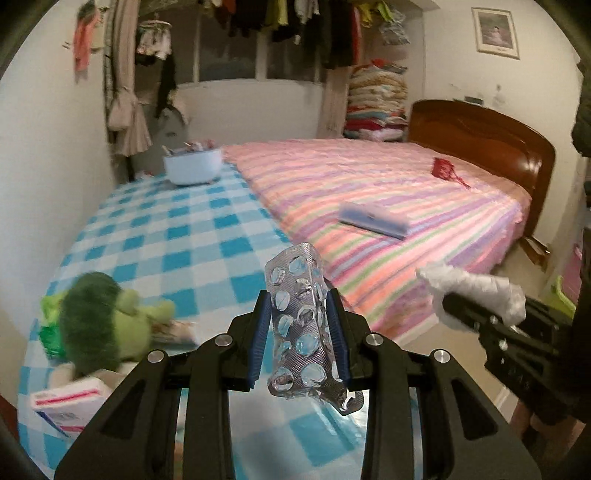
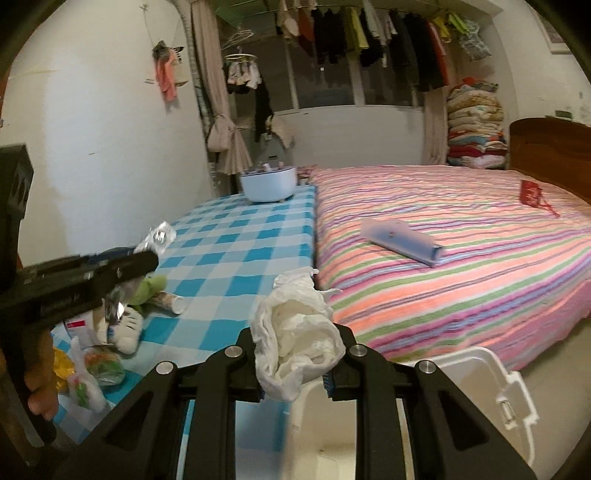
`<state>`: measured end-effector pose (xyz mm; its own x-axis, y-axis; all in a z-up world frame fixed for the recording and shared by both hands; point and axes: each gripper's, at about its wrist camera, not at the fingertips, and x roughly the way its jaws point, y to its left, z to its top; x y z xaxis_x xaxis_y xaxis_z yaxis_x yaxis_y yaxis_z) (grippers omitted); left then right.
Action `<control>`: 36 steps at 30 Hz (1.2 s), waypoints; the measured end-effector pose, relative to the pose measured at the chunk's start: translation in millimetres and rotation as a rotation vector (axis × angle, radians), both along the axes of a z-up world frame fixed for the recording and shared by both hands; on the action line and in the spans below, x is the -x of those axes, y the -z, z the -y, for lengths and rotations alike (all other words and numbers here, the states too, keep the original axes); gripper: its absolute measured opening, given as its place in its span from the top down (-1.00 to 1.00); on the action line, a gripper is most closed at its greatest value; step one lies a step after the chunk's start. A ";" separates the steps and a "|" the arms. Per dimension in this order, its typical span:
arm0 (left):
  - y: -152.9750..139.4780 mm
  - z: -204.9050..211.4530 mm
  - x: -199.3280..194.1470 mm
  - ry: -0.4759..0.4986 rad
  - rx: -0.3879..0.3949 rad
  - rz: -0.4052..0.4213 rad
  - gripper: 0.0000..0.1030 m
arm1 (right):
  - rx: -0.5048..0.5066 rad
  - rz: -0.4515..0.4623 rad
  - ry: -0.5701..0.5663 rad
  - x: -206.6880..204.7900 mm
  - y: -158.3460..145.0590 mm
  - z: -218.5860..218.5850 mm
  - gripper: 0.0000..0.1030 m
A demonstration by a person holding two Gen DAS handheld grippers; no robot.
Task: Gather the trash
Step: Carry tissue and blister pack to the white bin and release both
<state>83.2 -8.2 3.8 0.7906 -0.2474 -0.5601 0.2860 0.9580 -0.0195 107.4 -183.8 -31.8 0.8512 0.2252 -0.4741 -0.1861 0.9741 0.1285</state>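
1. Two containers show: a white bowl (image 1: 192, 168) stands at the far end of the blue checked cloth (image 1: 177, 236), near the wall, filled with small mixed items too blurred to name; a white plastic bin (image 2: 491, 373) sits on the floor below the right gripper (image 2: 295, 354), and its contents cannot be seen.
2. The left gripper (image 1: 300, 332) has its jaws pinching a silver blister pack (image 1: 301, 317), folded lengthwise. The pack's long axis runs up and away from the camera, its top end pointing toward the bed (image 1: 388, 192), its torn lower end hanging below the blue pads.
3. The right gripper's jaws are pressed together on a crumpled white tissue wad (image 2: 299, 332), which bulges above them with a twisted tip toward the bed.
4. Both held pieces hang in the air over the near edge of the checked cloth.
5. On the cloth's near left lie a green plush toy (image 1: 107, 317), a white and pink medicine box (image 1: 70, 406) and some wrappers (image 2: 96, 369).
6. The bed carries a pink striped cover, a blue booklet (image 1: 376, 219) and a red pouch (image 1: 445, 170); its wooden headboard (image 1: 480, 140) stands at the right.
7. Hung clothes (image 1: 295, 22) line the window, and folded blankets (image 1: 376, 99) are stacked in the corner.
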 end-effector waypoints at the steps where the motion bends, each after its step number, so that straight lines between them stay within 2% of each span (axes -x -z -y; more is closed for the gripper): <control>1: 3.0 5.2 -0.3 0.017 0.000 -0.011 0.41 | 0.003 -0.001 0.012 1.6 -0.2 3.8 0.59; 5: 12.4 22.6 1.7 0.060 -0.006 -0.036 0.41 | -0.013 -0.009 0.077 8.9 -1.2 27.6 0.59; 17: 11.3 63.8 13.5 0.171 0.010 -0.054 0.41 | -0.029 -0.062 0.209 24.1 9.4 78.4 0.53; 18: 11.8 66.4 13.8 0.176 0.011 -0.057 0.40 | -0.034 -0.063 0.215 25.2 10.0 80.6 0.49; 20: 13.0 71.6 13.1 0.189 0.012 -0.066 0.40 | -0.047 -0.066 0.239 27.6 11.2 88.3 0.21; 21: 13.6 74.3 13.1 0.195 0.014 -0.070 0.40 | -0.055 -0.063 0.258 29.3 11.2 92.7 -0.04; 22: 14.2 76.7 13.2 0.201 0.014 -0.074 0.40 | -0.066 -0.057 0.267 30.1 10.6 96.0 -0.16; 25: 17.5 81.3 13.3 0.213 0.009 -0.081 0.40 | -0.103 -0.039 0.292 34.6 8.5 105.9 -0.20; 31: 27.6 92.5 12.9 0.261 0.032 -0.140 0.40 | -0.177 0.054 0.386 50.7 -2.5 126.4 -0.20; 36: 30.7 109.3 20.4 0.310 0.012 -0.144 0.37 | -0.187 0.100 0.419 57.9 -9.7 131.4 -0.20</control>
<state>62.8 -117.5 -26.9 0.5897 -0.4710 -0.6561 0.5575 0.8251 -0.0913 49.5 -315.2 -22.2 0.9264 -0.0743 -0.3691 0.1982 0.9297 0.3105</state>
